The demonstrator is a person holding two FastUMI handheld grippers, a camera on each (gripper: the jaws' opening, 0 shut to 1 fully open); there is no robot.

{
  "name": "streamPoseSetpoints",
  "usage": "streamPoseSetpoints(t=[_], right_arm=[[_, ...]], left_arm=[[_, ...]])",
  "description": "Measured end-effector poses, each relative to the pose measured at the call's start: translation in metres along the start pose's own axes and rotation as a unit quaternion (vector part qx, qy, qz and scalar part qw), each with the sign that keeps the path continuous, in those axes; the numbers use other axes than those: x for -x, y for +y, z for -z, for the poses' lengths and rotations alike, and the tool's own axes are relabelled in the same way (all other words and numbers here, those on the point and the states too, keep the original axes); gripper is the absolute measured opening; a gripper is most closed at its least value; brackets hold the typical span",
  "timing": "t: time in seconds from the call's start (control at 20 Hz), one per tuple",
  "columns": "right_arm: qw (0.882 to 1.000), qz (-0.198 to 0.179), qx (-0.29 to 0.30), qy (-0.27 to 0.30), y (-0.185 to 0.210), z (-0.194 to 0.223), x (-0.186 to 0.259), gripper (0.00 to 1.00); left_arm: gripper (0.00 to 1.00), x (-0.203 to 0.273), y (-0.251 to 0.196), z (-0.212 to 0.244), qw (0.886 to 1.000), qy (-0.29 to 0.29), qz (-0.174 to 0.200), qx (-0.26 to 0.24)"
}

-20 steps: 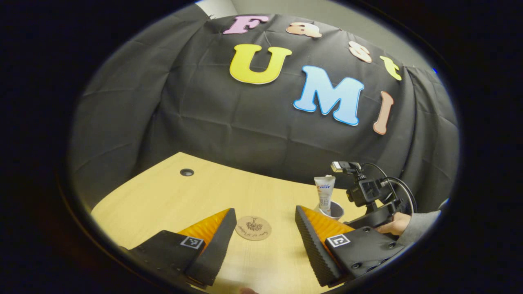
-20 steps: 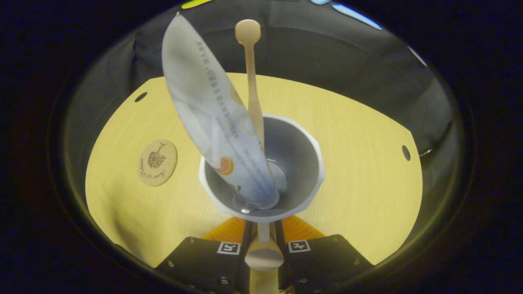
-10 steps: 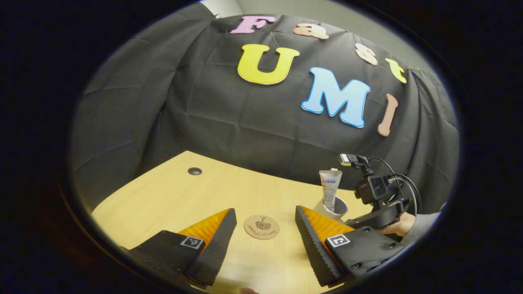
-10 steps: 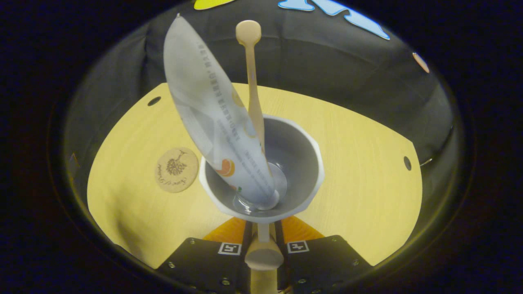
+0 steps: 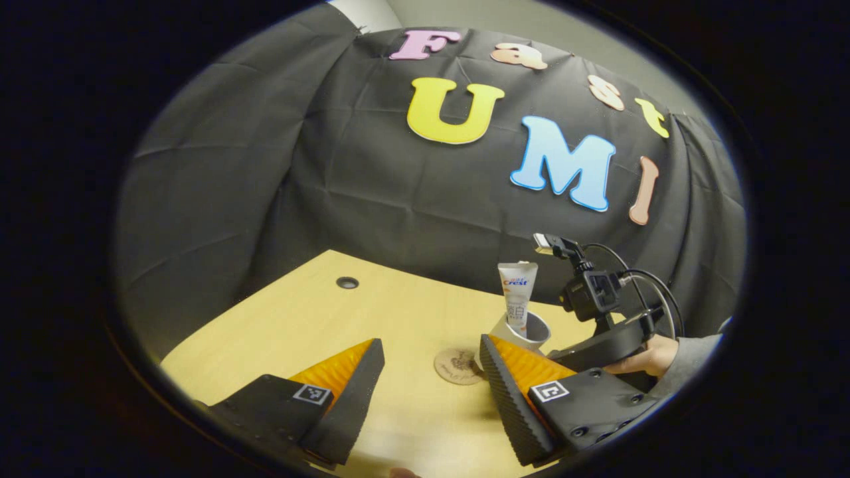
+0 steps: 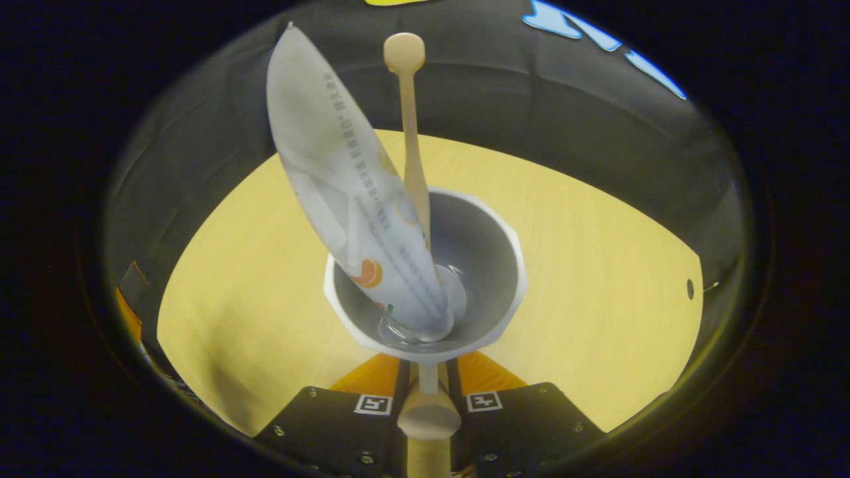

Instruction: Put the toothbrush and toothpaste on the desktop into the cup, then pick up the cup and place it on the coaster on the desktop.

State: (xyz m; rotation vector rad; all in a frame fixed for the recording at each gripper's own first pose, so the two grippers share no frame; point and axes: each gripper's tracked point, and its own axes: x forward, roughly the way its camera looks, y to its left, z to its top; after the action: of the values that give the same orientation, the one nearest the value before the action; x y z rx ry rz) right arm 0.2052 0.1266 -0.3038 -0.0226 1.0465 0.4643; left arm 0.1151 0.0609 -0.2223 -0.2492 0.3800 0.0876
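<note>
Above the coaster (image 5: 458, 366), I'm holding the right gripper (image 6: 427, 385) level, jaws clamped on the cup (image 6: 495, 279) handle. Cup is carrying the toothpaste (image 6: 345, 186) and toothbrush (image 6: 406, 119), both leaning; tube print too blurred to read. Left gripper (image 5: 428, 388) is hovering beside the coaster, jaws apart.

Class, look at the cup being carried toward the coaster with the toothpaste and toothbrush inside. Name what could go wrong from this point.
1. The toothpaste leans far beyond the cup rim, and the toothbrush stands tall; a jerk might tip them out.
2. The right tongs seem to grip only the cup's handle, so the cup could swing.
3. In the left gripper view the coaster is partly hidden behind the left tongs, and the cup may land off-centre.
</note>
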Motion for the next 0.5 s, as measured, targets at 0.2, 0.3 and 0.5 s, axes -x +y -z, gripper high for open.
streamPoseSetpoints(t=[0.2,0.3,0.5], right_arm=[[1.000,0.000,0.008,0.009,-0.007,-0.001,0.003,0.25],[1.000,-0.004,0.004,0.017,-0.006,-0.002,0.005,0.25],[1.000,0.004,0.013,0.024,-0.008,-0.003,0.006,0.25]], left_arm=[[0.94,0.010,0.026,-0.004,1.000,-0.004,-0.015,0.007],[0.94,0.013,0.037,-0.004,1.000,-0.006,-0.019,0.006],[0.94,0.015,0.049,-0.006,1.000,-0.005,-0.021,0.006]])
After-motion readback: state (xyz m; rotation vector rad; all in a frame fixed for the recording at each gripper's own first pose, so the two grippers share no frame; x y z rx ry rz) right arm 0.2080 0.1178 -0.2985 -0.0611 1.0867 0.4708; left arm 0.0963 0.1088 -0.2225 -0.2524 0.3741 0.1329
